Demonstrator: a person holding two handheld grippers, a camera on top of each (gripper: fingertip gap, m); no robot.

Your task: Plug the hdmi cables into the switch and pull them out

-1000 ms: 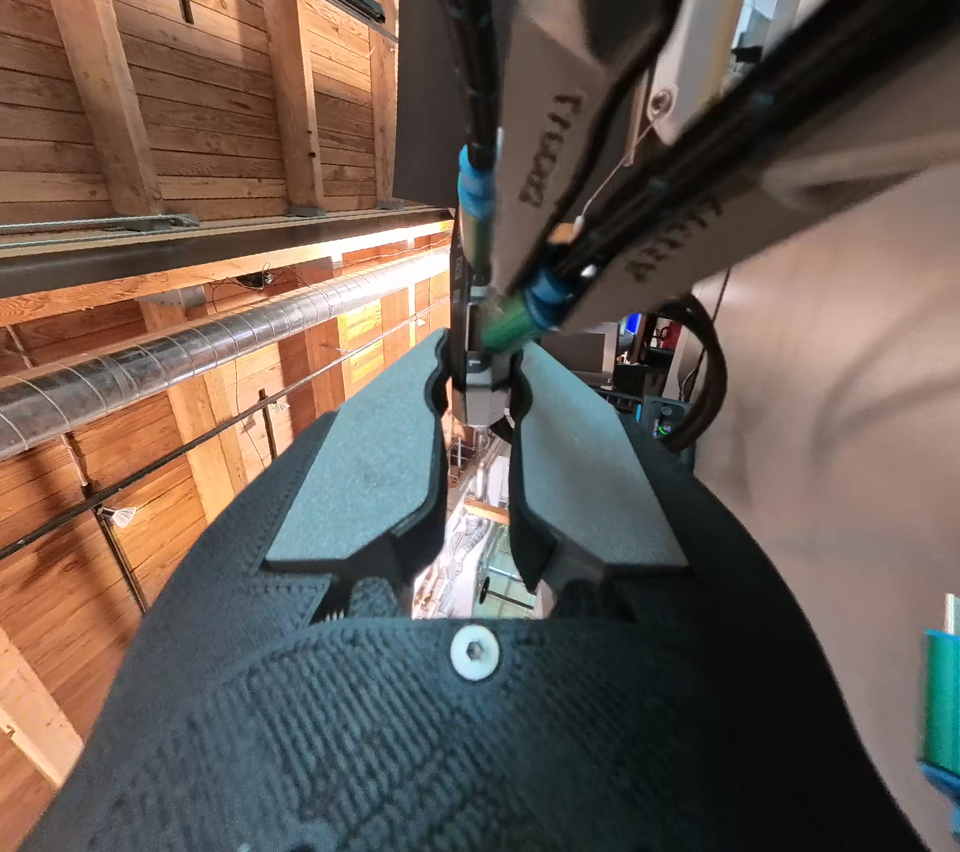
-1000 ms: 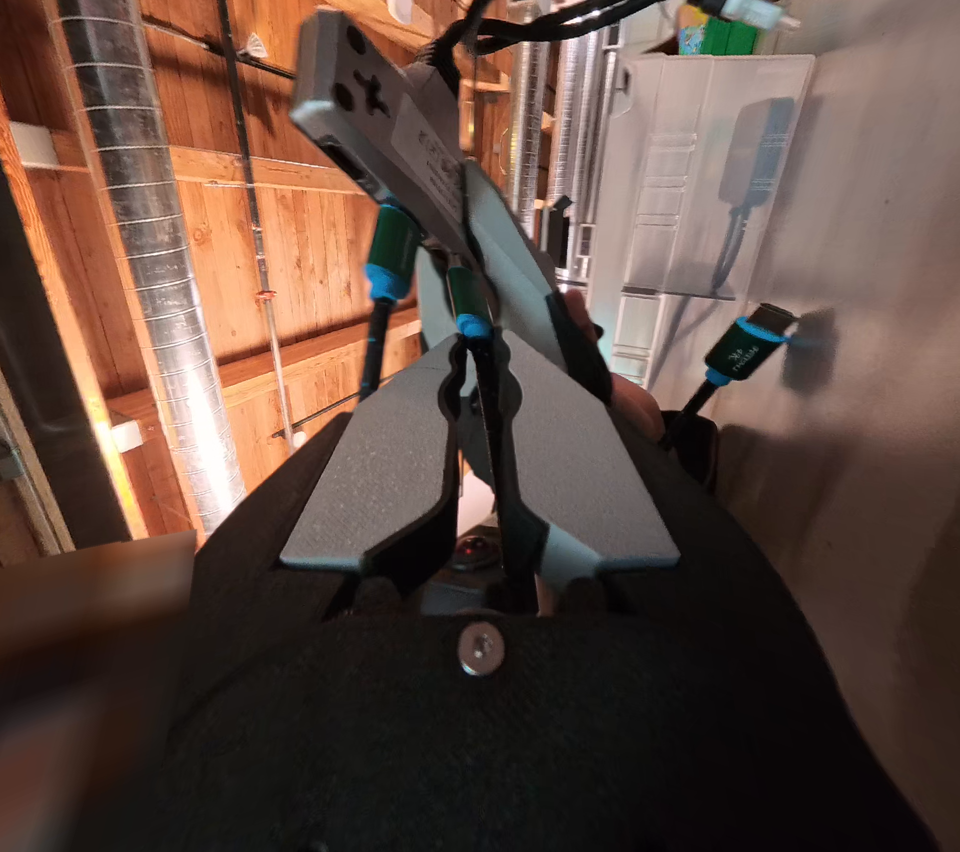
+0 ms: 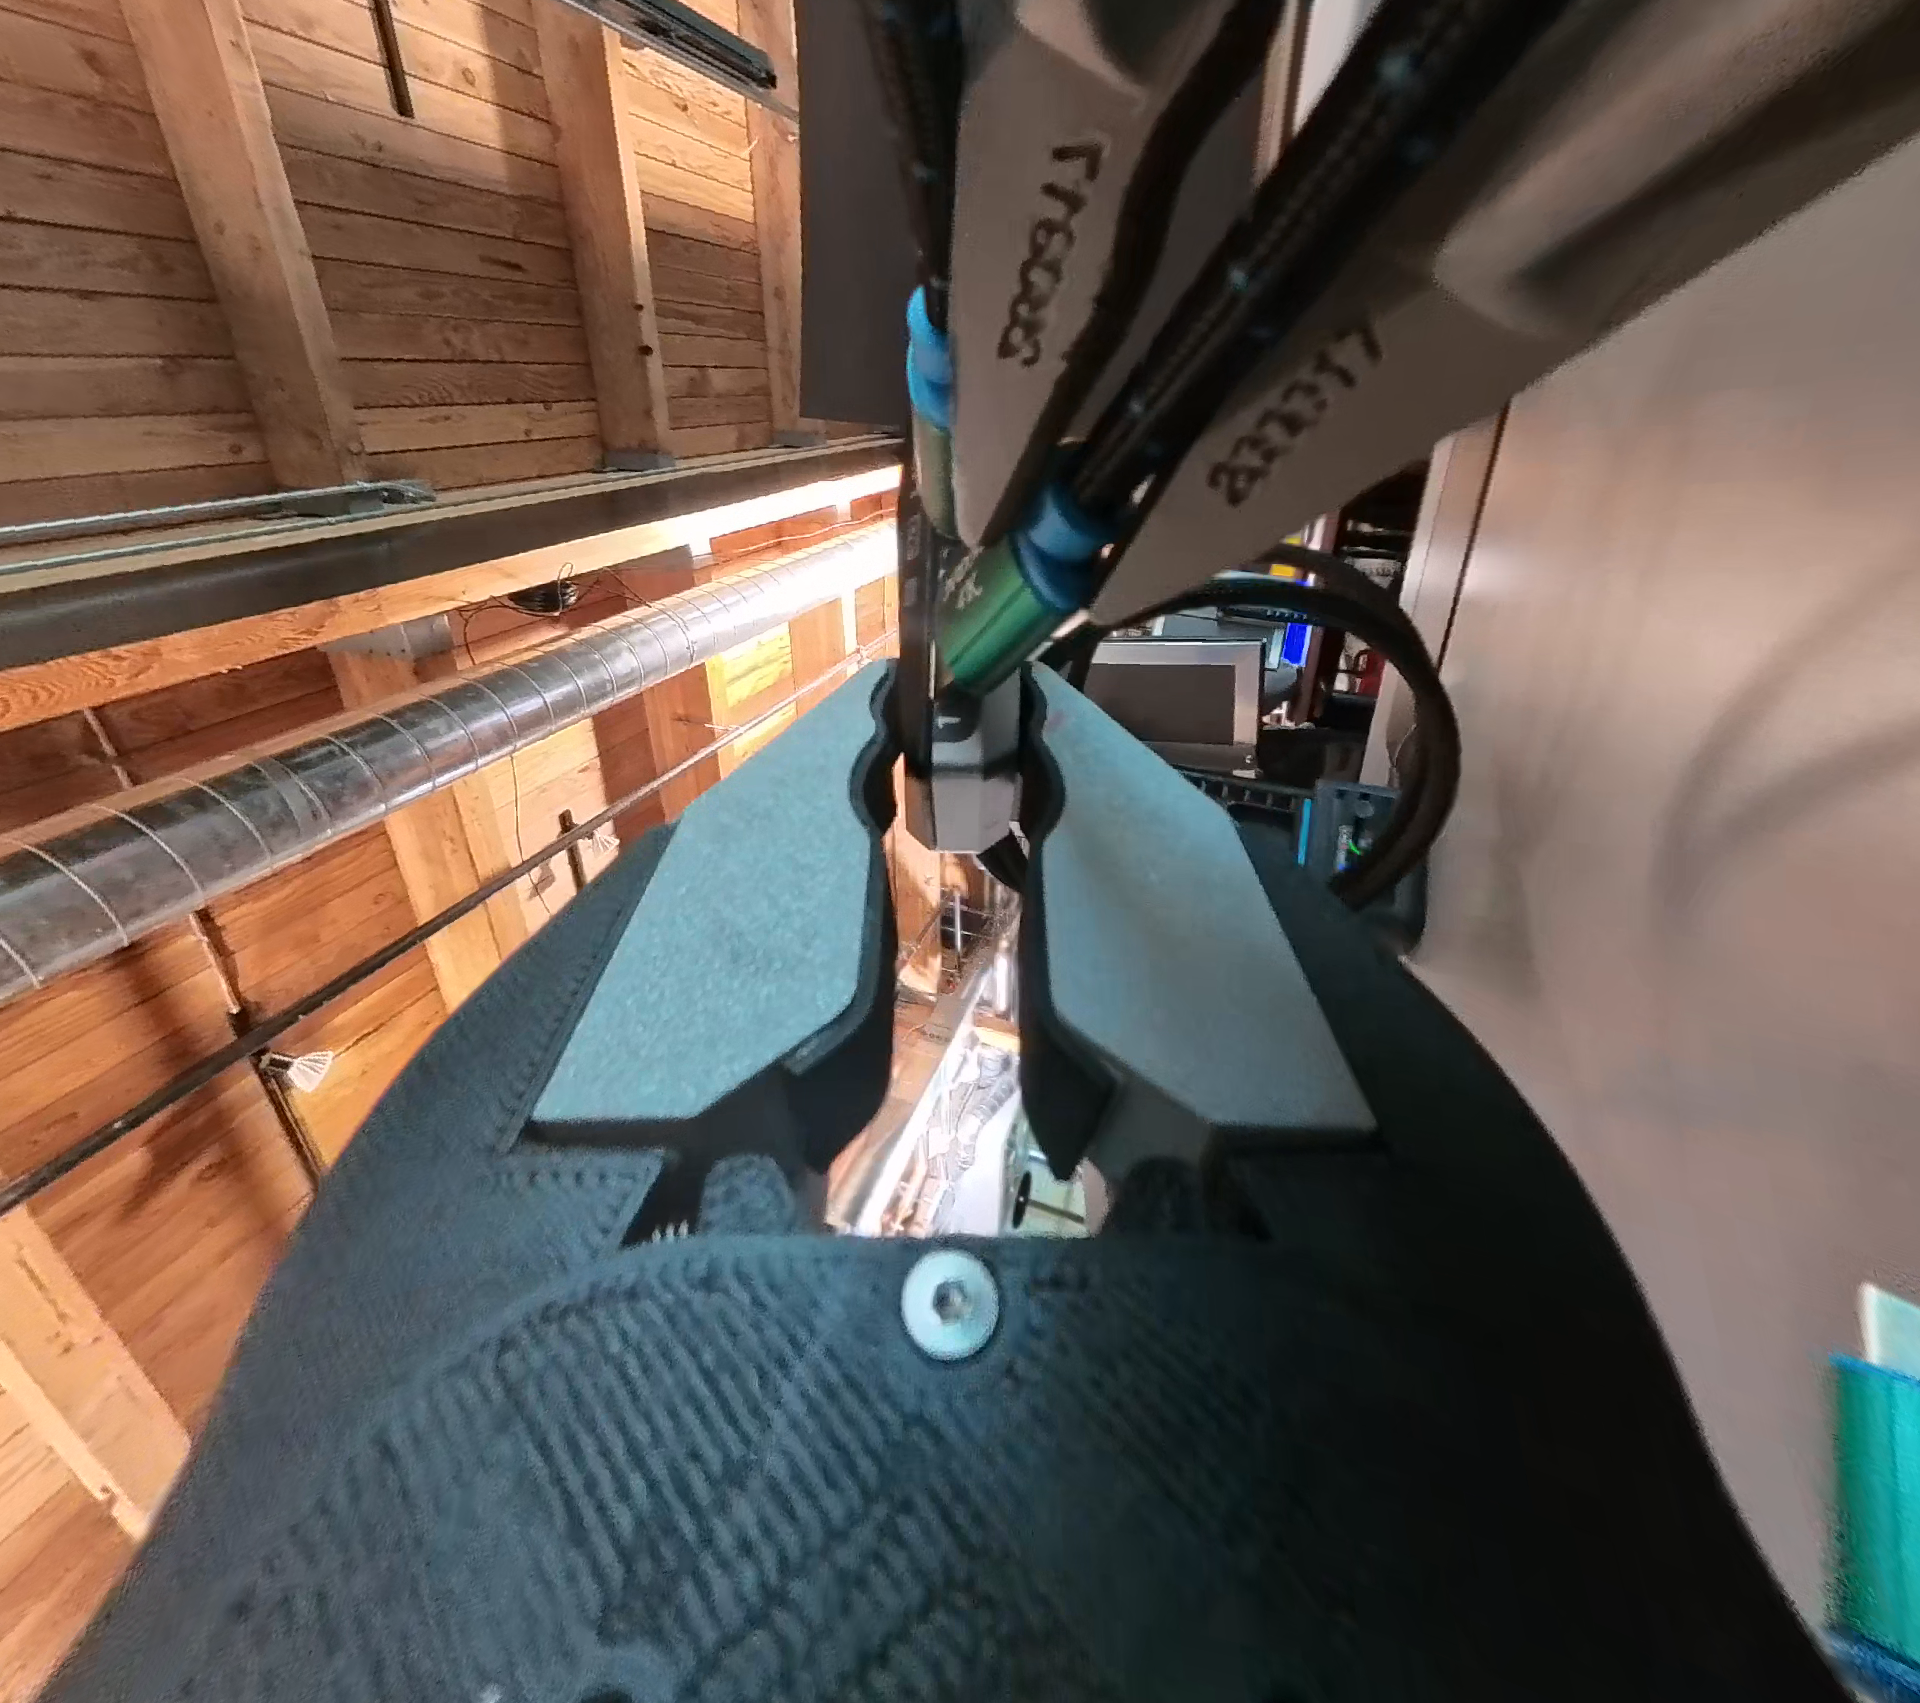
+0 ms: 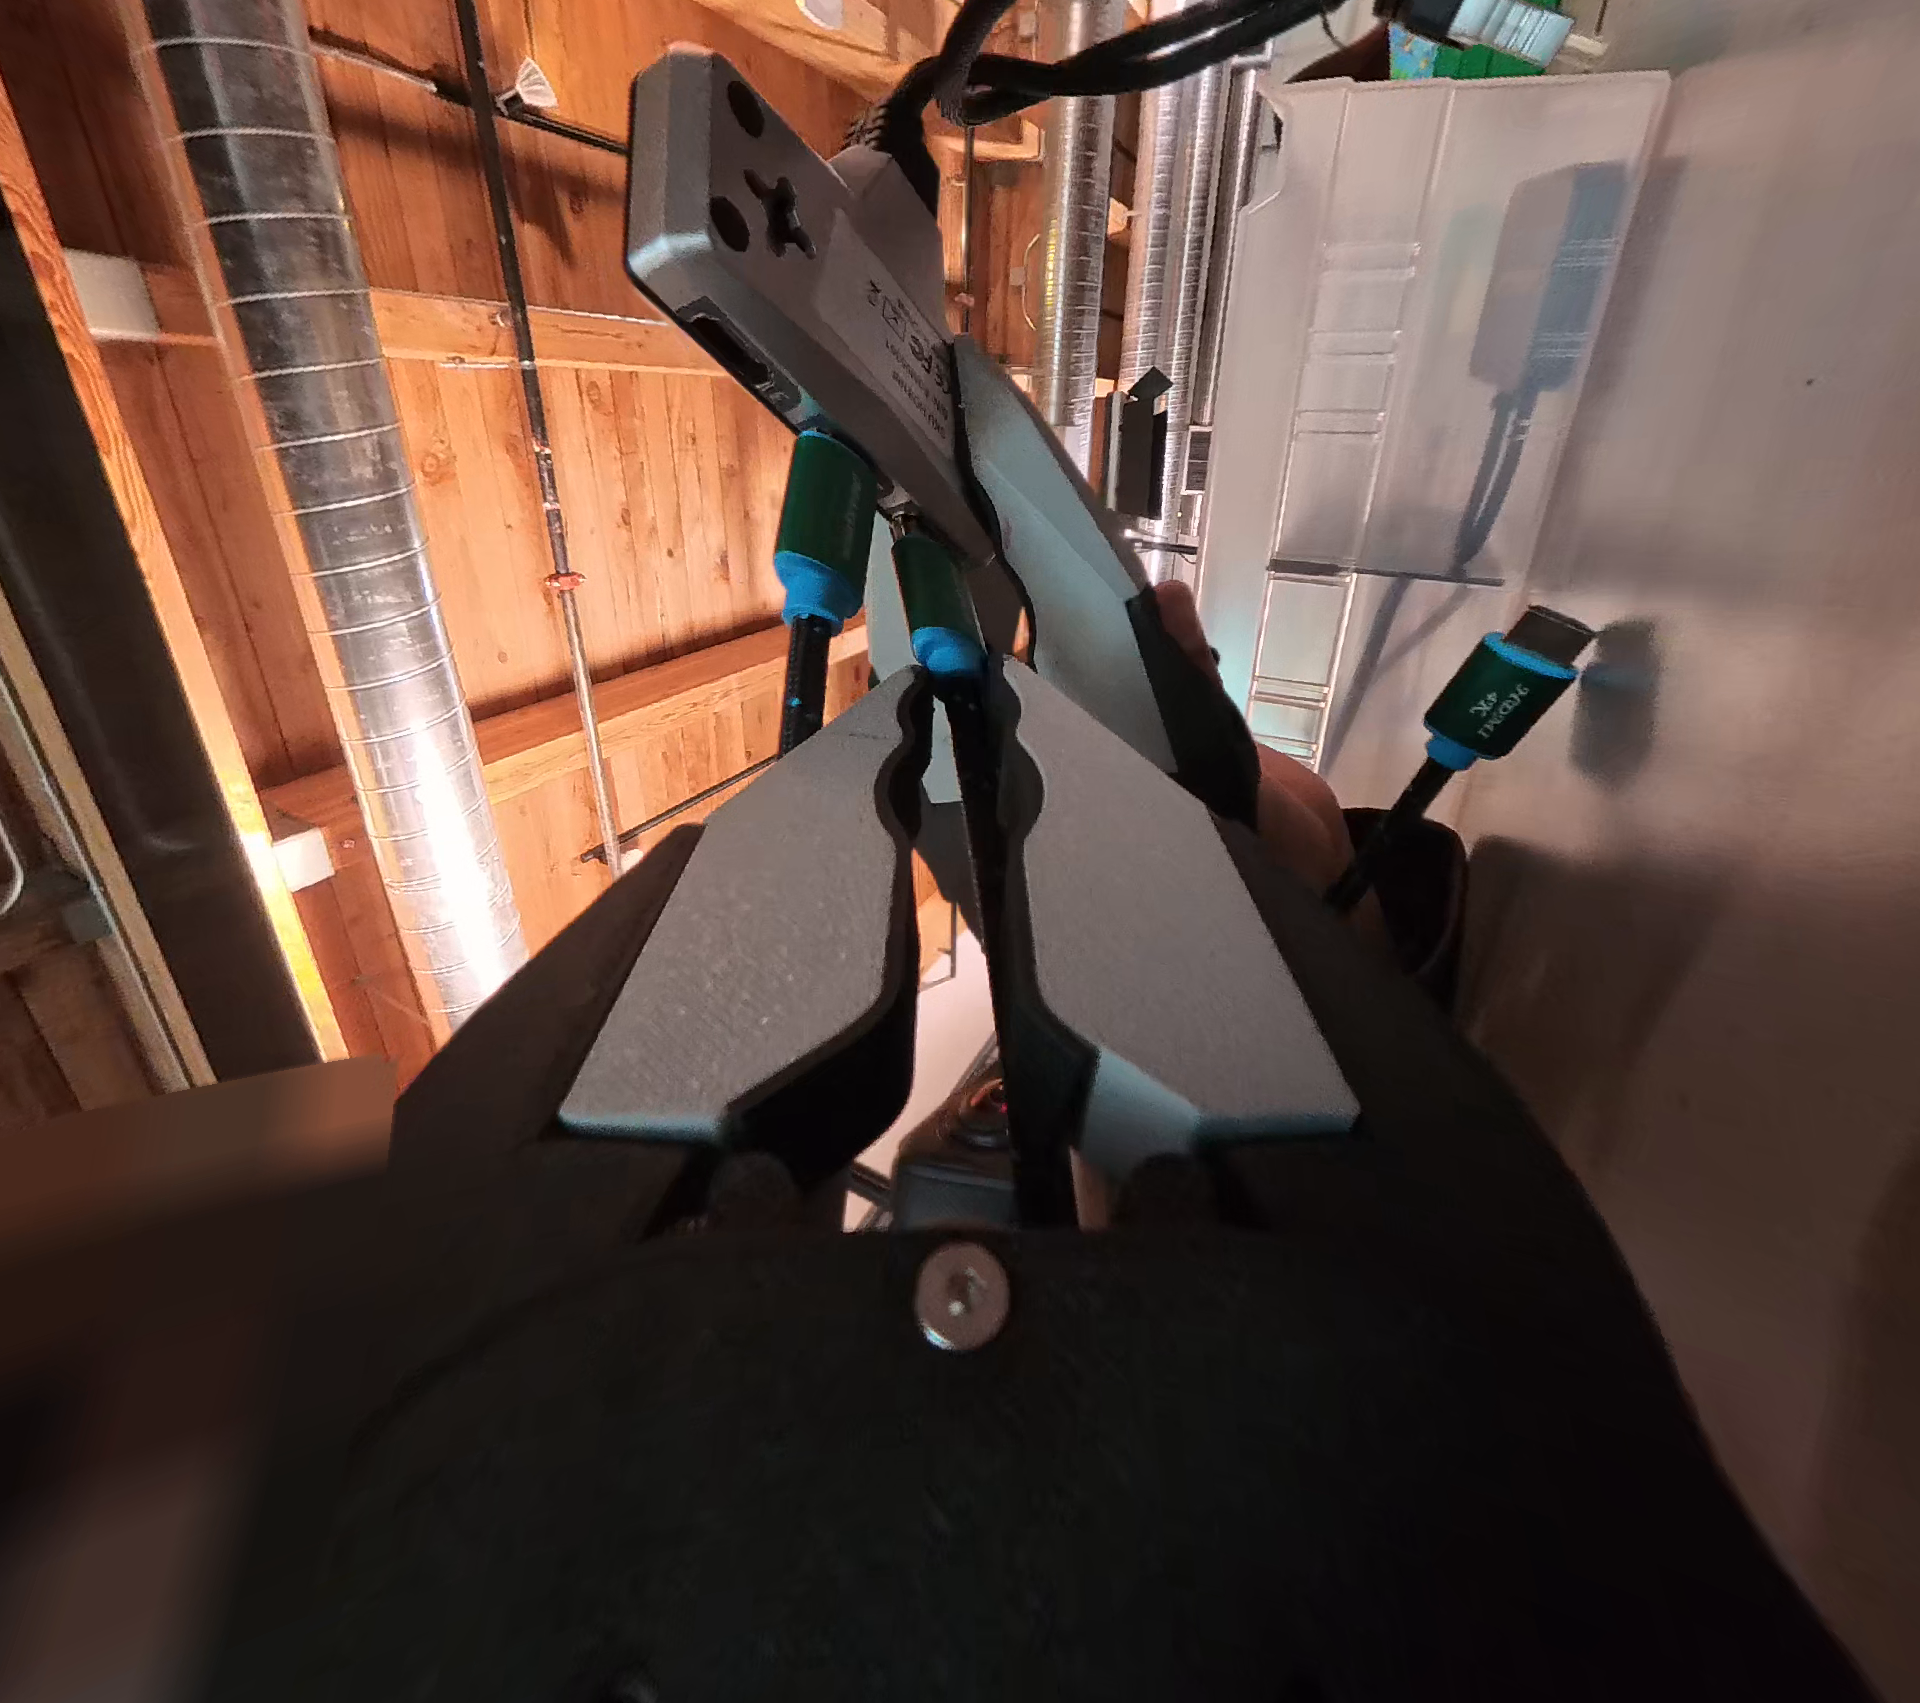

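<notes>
My left gripper [image 3: 961,718] is shut on one end of the grey HDMI switch [image 3: 966,786], held in the air. In the right wrist view the switch [image 4: 790,271] points up-left, with one left finger [image 4: 1060,510] on it. One green and blue HDMI plug [image 4: 826,510] sits in a port. My right gripper [image 4: 961,697] is shut on the black braided cable just behind a second green plug [image 4: 935,583], whose metal tip shows at the switch's edge. That plug [image 3: 987,614] also shows in the left wrist view. A third plug [image 4: 1496,697] lies loose at the right.
Both views are turned sideways, with the pale table surface [image 4: 1766,718] at the right. A white plastic bin [image 4: 1403,303] stands behind the loose plug. A bundle of black cables [image 4: 1143,22] runs from the switch's far end. A person's hand [image 4: 1288,801] is behind the left gripper. The left gripper's tips are roughly 7 cm from the right gripper's.
Both grippers keep their holds. The switch and the held plug have barely shifted between the frames.
</notes>
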